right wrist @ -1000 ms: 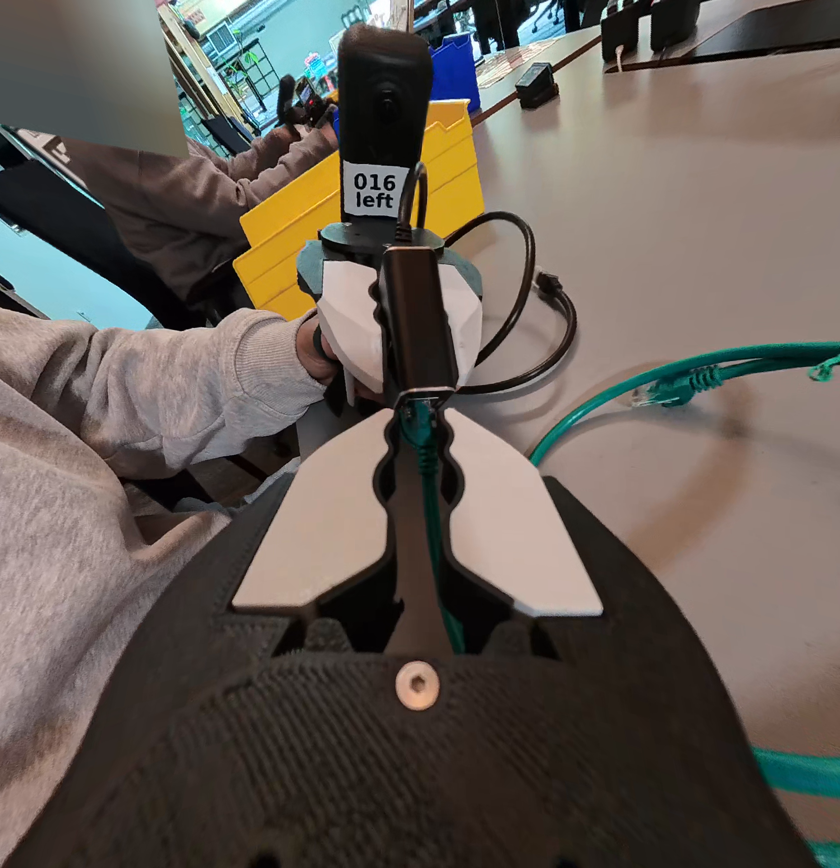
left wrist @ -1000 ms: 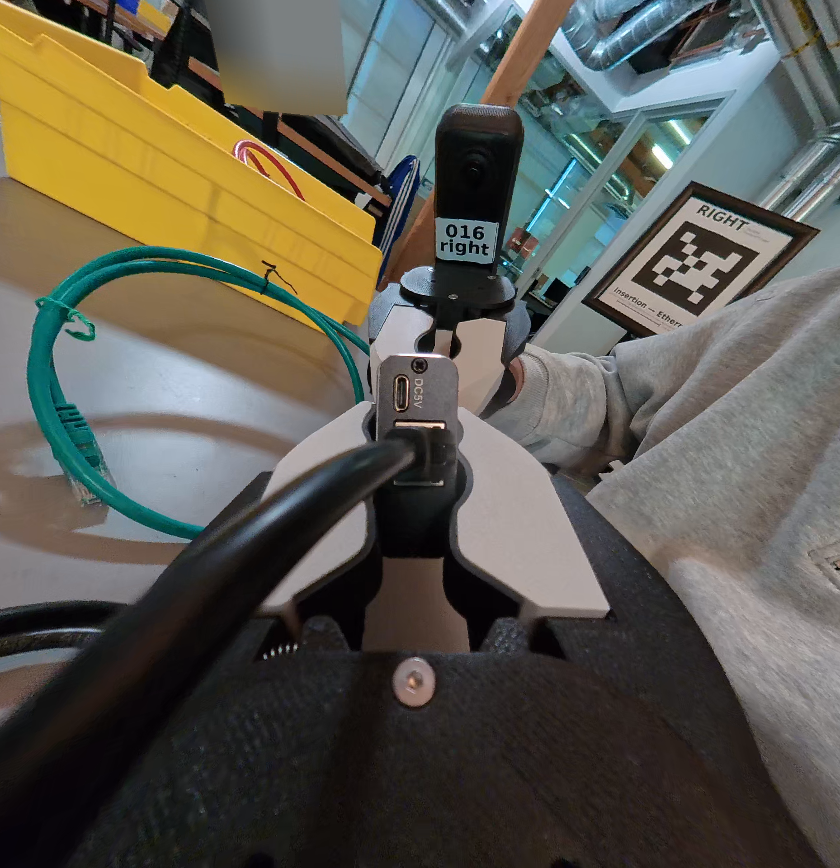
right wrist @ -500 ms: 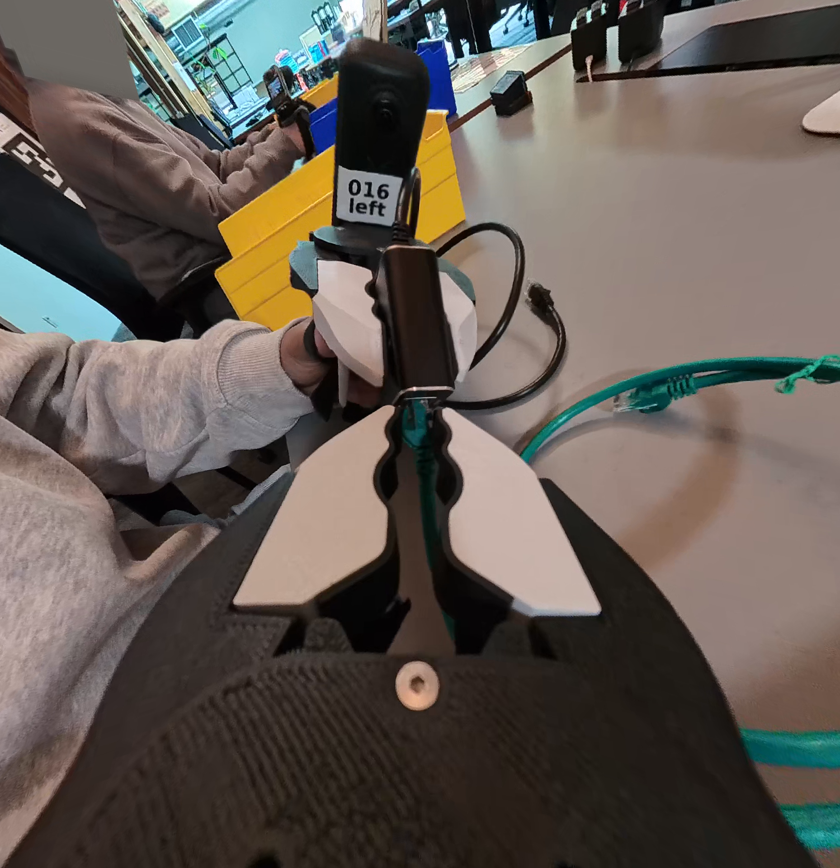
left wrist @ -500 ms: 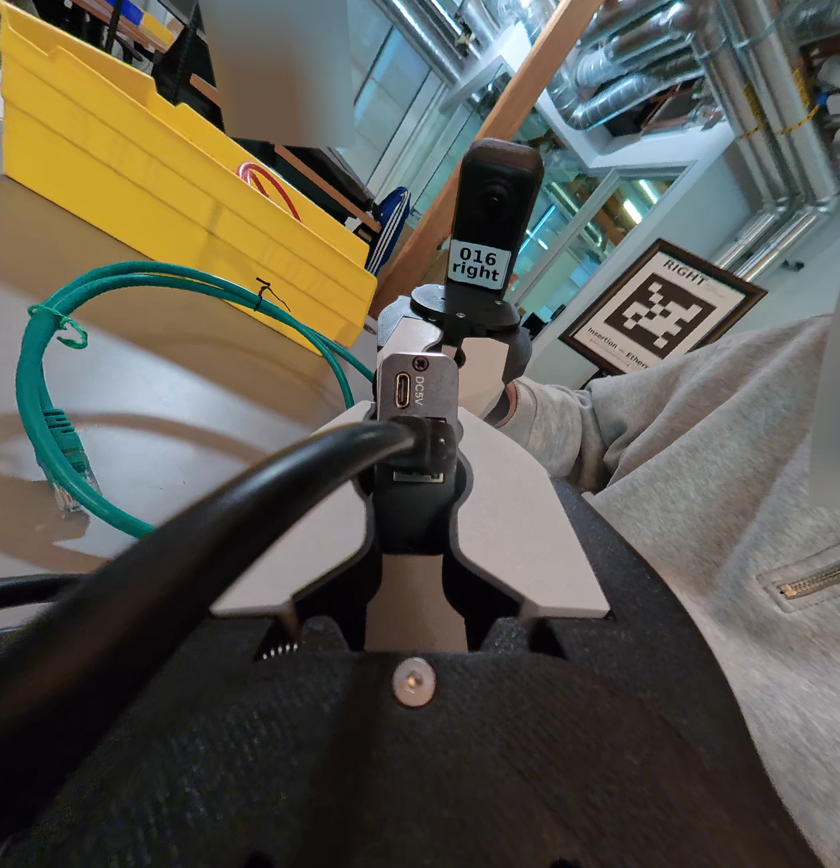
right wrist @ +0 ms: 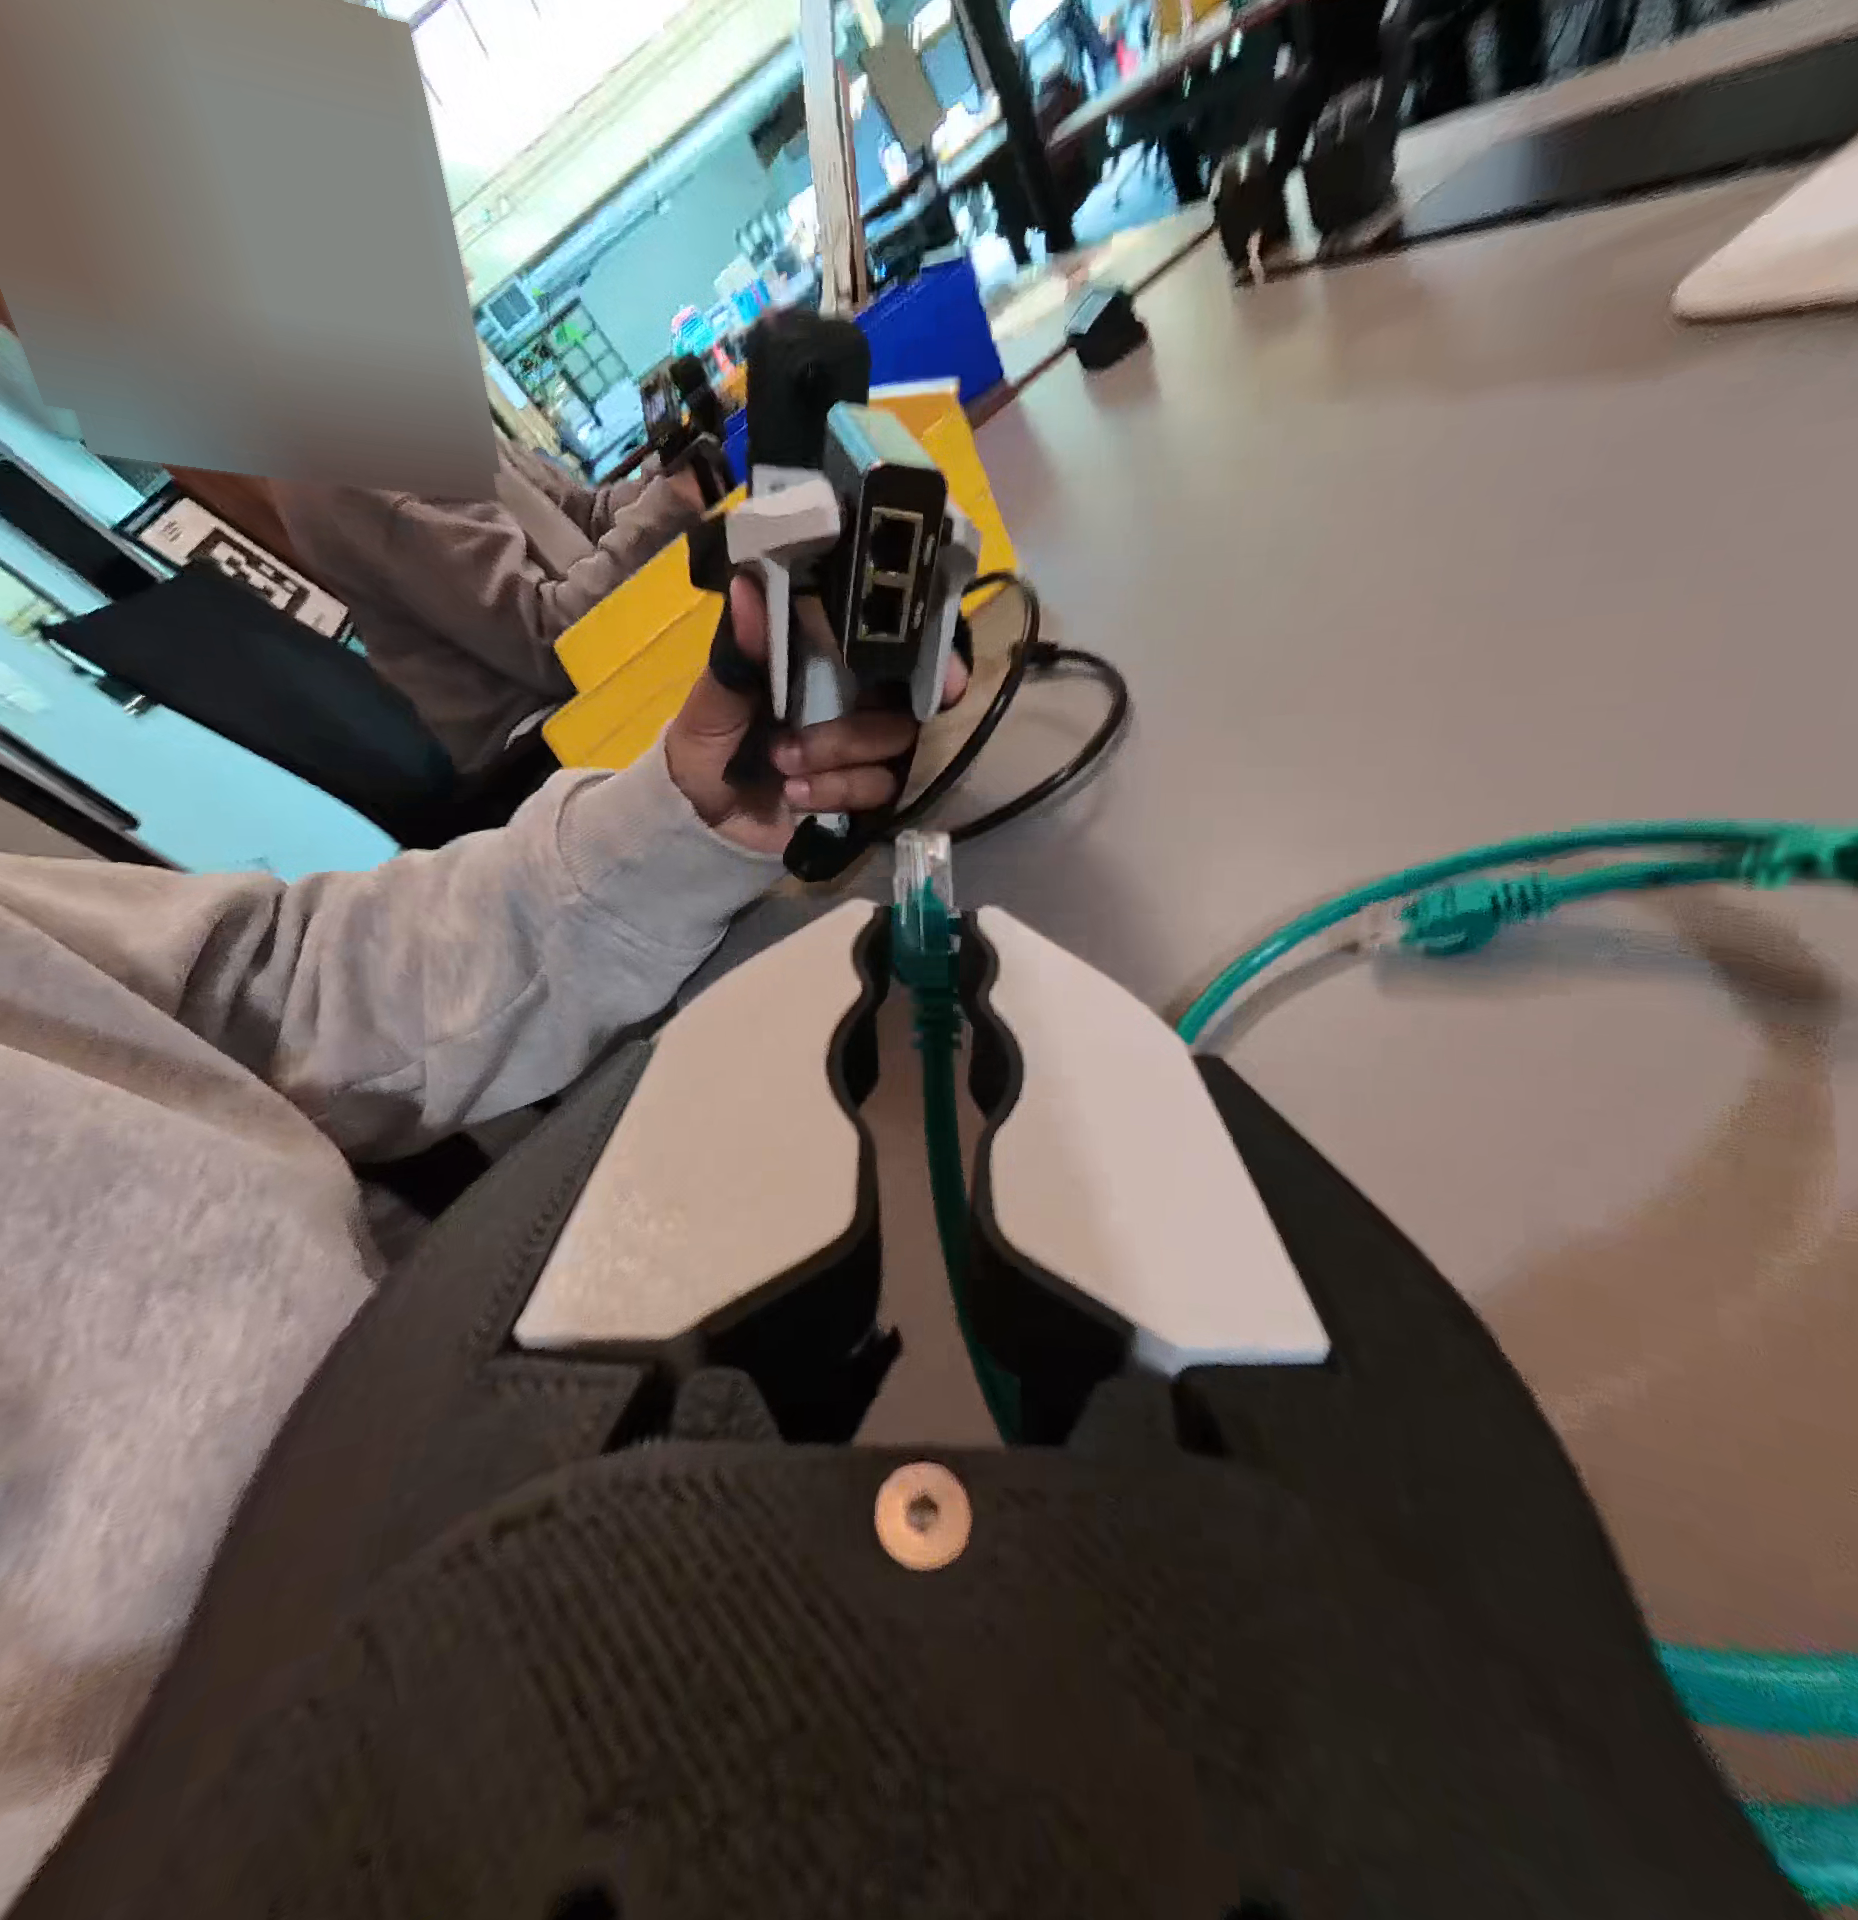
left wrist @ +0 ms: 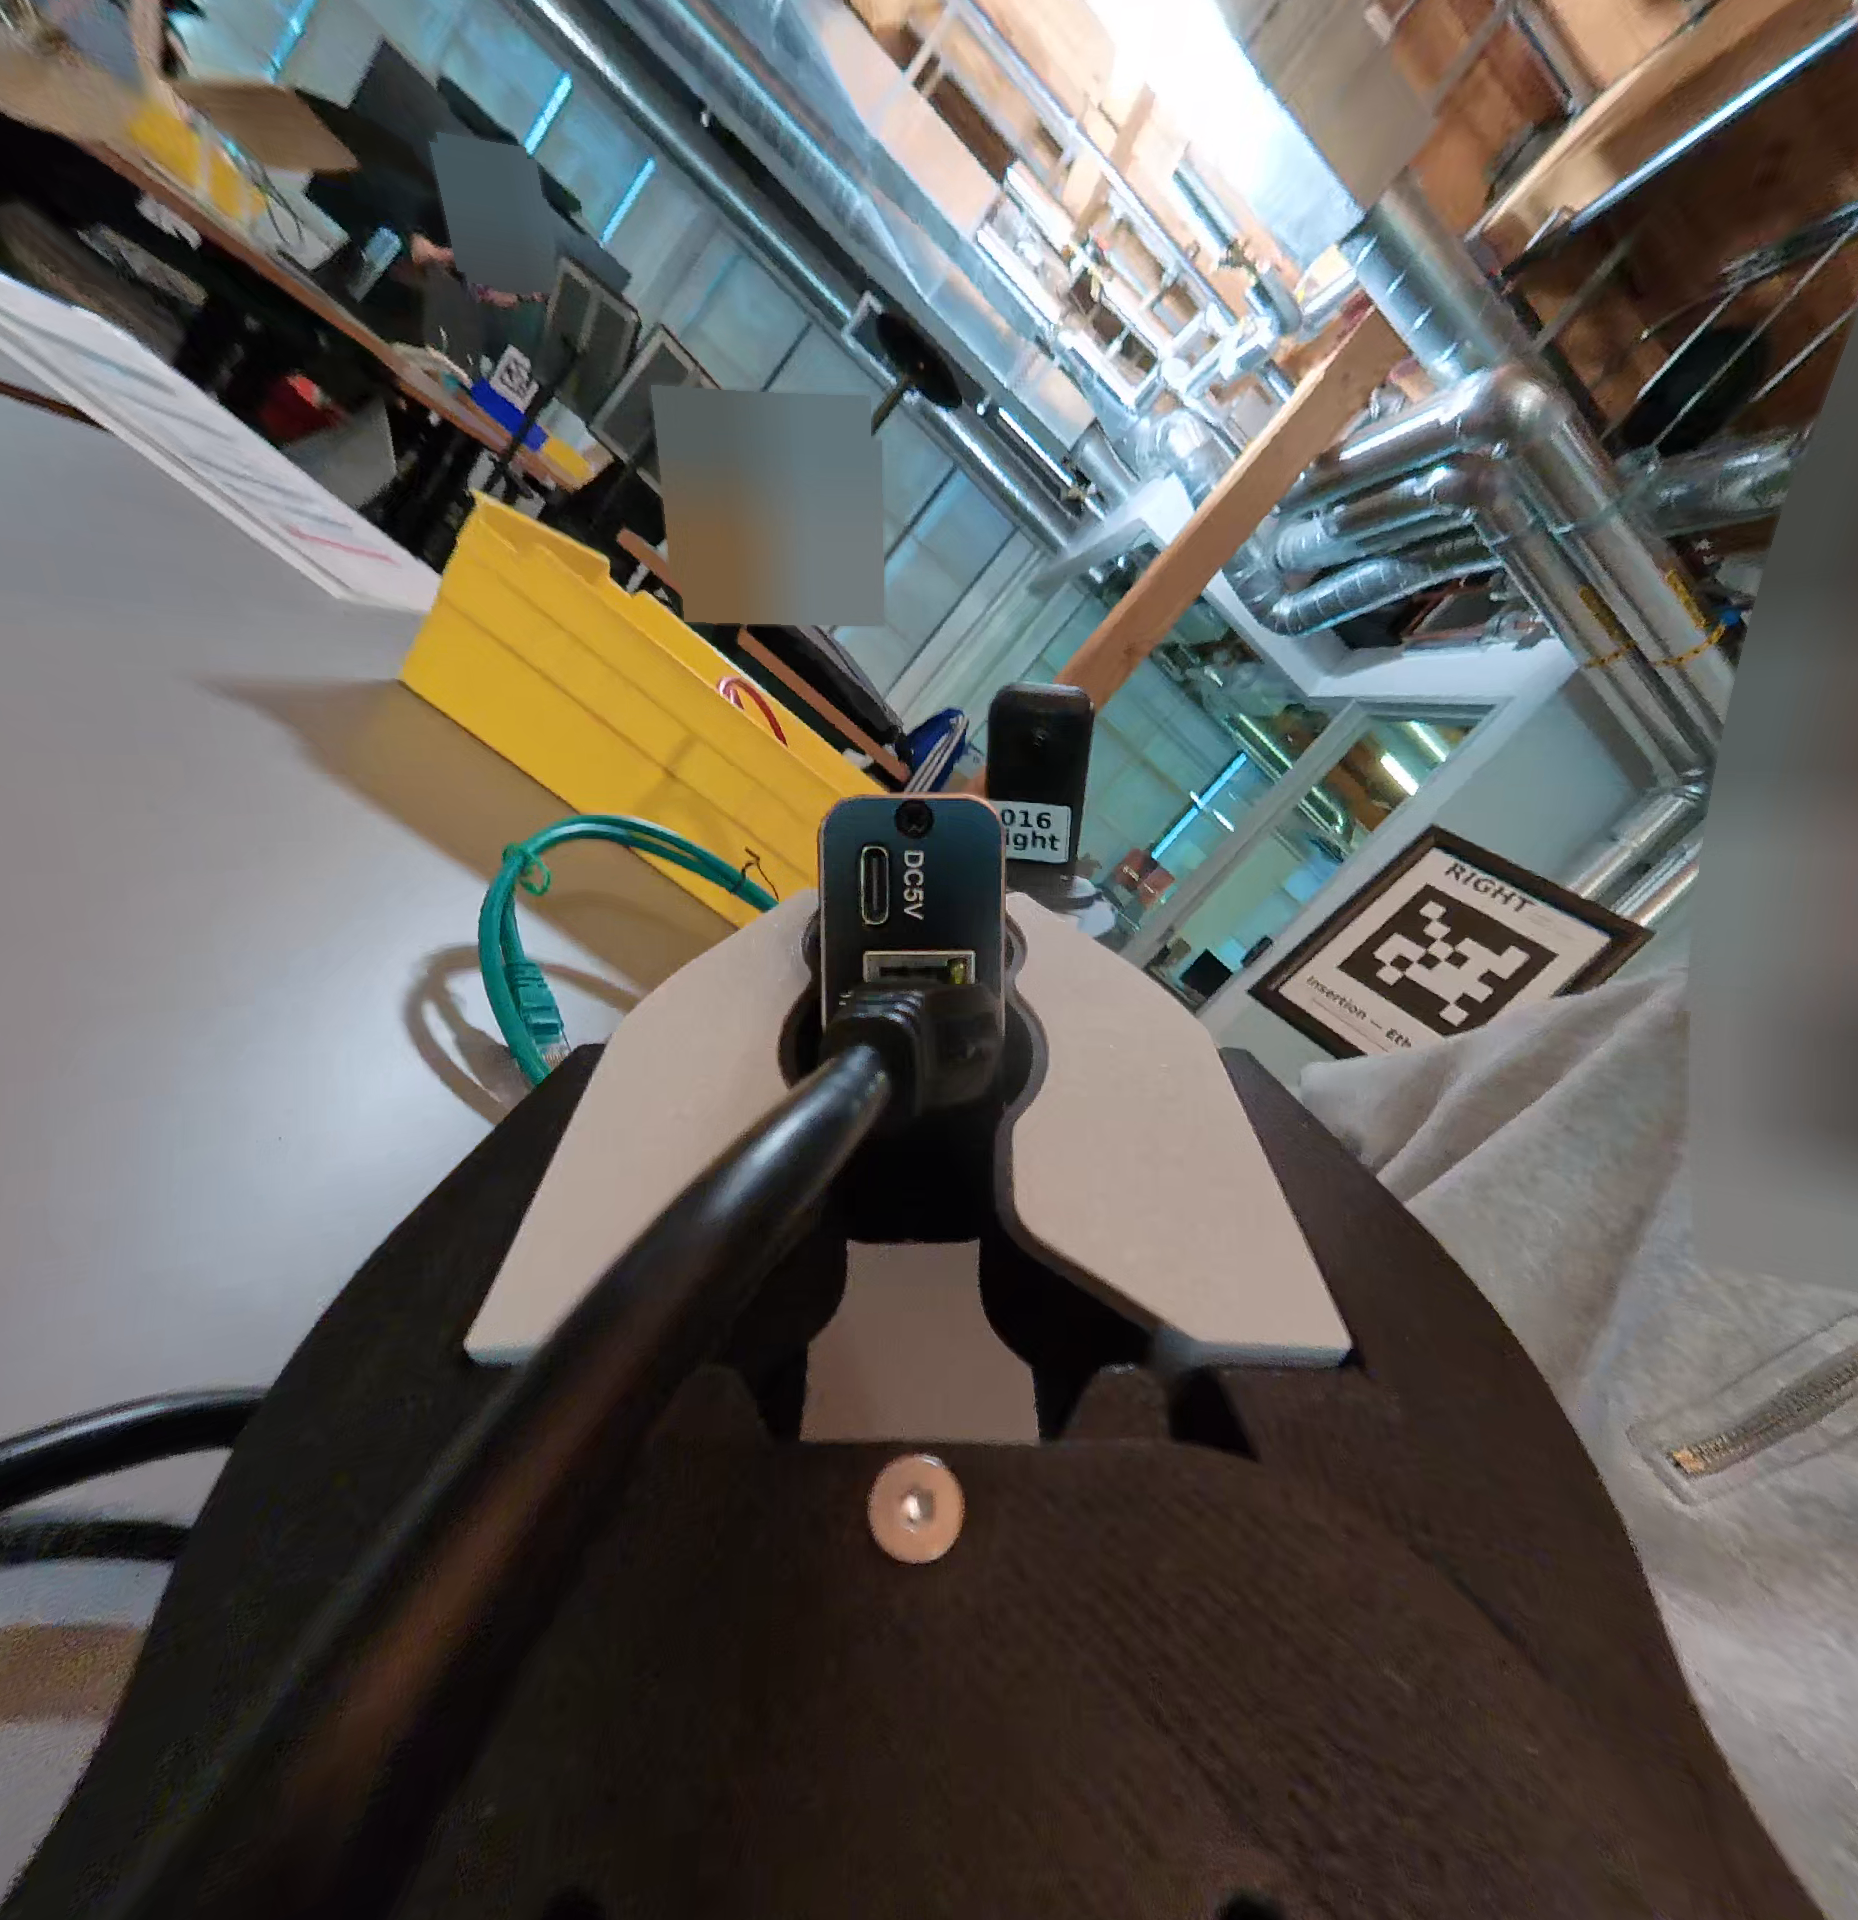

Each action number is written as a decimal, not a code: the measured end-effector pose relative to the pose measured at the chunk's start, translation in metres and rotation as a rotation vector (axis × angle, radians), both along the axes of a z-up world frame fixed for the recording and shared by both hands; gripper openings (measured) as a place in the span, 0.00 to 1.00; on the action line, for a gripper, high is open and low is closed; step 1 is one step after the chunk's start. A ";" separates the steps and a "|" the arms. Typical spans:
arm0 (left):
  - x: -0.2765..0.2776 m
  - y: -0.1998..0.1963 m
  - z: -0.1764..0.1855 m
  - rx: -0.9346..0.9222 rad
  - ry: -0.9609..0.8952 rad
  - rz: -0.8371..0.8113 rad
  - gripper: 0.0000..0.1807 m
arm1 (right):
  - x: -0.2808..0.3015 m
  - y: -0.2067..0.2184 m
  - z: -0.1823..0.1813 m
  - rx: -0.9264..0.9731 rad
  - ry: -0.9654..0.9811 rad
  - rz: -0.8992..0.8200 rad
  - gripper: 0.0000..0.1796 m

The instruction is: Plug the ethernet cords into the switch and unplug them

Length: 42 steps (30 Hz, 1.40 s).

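Two grippers now apart, green plug freed.
Right gripper (right wrist: 920, 914) clamps green ethernet cord (right wrist: 930, 935); left gripper (left wrist: 909, 935) clamps switch (left wrist: 912, 914); unplugging done.

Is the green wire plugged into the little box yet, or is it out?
It is out now. The right gripper pinches the green cord's plug in the air, apart from the switch. The left gripper grips that switch, with a black cord plugged in. That one looks left to unplug.

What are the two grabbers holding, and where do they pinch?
Left gripper clamps the switch by its sides; right gripper pinches the green ethernet cord behind its plug.
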<state>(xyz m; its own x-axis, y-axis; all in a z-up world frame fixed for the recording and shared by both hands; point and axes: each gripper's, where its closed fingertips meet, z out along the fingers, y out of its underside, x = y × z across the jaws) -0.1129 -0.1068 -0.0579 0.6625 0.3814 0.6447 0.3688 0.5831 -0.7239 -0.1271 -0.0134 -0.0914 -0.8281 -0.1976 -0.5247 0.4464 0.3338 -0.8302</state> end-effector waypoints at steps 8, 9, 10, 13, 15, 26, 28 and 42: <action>0.001 0.011 -0.008 0.019 -0.022 -0.063 0.15 | -0.028 0.005 -0.041 0.175 0.216 -0.093 0.27; 0.000 0.012 -0.009 0.016 -0.025 -0.066 0.15 | -0.029 0.006 -0.041 0.175 0.256 -0.086 0.26; 0.000 0.013 -0.010 0.014 -0.027 -0.069 0.15 | -0.029 0.009 -0.038 0.168 0.298 -0.064 0.25; 0.000 0.014 -0.011 0.012 -0.032 -0.078 0.15 | -0.012 0.021 -0.038 0.144 0.435 0.109 0.23; 0.000 0.014 -0.012 0.016 -0.034 -0.082 0.15 | -0.001 0.034 -0.054 0.211 0.530 0.236 0.24; -0.002 0.011 -0.014 0.047 -0.052 -0.092 0.14 | -0.011 0.051 -0.097 0.441 0.703 0.299 0.04; -0.002 0.011 -0.014 0.049 -0.053 -0.091 0.14 | -0.013 0.050 -0.095 0.442 0.749 0.284 0.04; -0.003 0.008 -0.014 0.074 -0.057 -0.085 0.14 | -0.092 0.105 0.131 -0.007 1.103 -0.460 0.03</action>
